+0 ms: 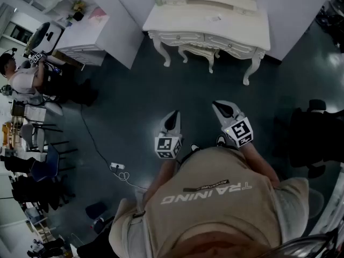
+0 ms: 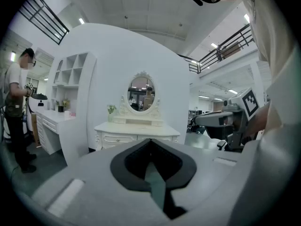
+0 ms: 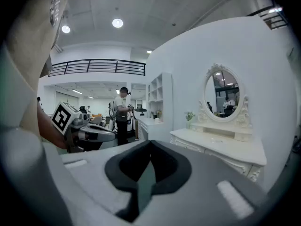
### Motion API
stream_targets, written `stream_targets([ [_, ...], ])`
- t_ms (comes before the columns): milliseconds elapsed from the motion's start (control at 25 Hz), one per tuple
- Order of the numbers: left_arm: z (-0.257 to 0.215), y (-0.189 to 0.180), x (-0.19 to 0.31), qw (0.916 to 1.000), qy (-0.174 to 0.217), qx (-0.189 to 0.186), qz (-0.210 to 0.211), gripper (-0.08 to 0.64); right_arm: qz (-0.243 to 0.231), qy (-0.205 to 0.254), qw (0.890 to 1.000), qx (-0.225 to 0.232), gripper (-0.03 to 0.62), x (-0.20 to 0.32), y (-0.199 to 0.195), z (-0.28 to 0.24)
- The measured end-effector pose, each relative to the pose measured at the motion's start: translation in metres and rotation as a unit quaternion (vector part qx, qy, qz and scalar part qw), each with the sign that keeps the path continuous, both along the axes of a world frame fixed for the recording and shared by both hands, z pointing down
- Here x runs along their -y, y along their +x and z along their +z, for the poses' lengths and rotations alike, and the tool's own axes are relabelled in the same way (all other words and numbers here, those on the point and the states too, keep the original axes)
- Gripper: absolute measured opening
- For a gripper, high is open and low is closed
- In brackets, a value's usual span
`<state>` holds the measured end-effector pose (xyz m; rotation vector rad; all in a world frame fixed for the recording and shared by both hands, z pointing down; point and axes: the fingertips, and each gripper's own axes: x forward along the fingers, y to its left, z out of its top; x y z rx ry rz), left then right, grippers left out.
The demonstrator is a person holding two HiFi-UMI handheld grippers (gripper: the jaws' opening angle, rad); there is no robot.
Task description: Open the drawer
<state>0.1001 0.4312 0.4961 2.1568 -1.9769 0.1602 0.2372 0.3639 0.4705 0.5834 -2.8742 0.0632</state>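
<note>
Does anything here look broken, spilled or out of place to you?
Nothing stands out. The white dressing table stands upright, drawers shut; a cable merely trails across the dark floor to a power strip.

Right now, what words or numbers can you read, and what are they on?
"TRAINING": big letters on the person's shirt, upside down in the head view.
"ADVENTURE": small strip on the same shirt; any further print is too small.
Marker cubes: black-and-white squares only, no letters.
Slip on the dressing table: too small to read.
</note>
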Motion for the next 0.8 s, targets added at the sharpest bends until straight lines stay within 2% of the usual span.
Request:
stream_targets([
  [360, 0.001, -0.035, 0.0, 0.9998, 0.007, -0.006, 0.02, 0.008, 0.021, -0.006, 1.0, -0.004, 0.003, -0.008, -0.034, 0.0],
  [560, 0.02, -0.044, 0.003, 0.9992, -0.002, -0.012, 0.038, 0.008, 0.033, -0.014, 0.999, -0.009, 0.003, -0.01, -0.047, 0.015],
  [800, 0.035, -0.055, 0.008, 0.9991, -0.017, -0.026, 0.028, 0.008, 0.012, -0.043, 0.999, -0.03, 0.003, -0.008, -0.065, 0.045],
])
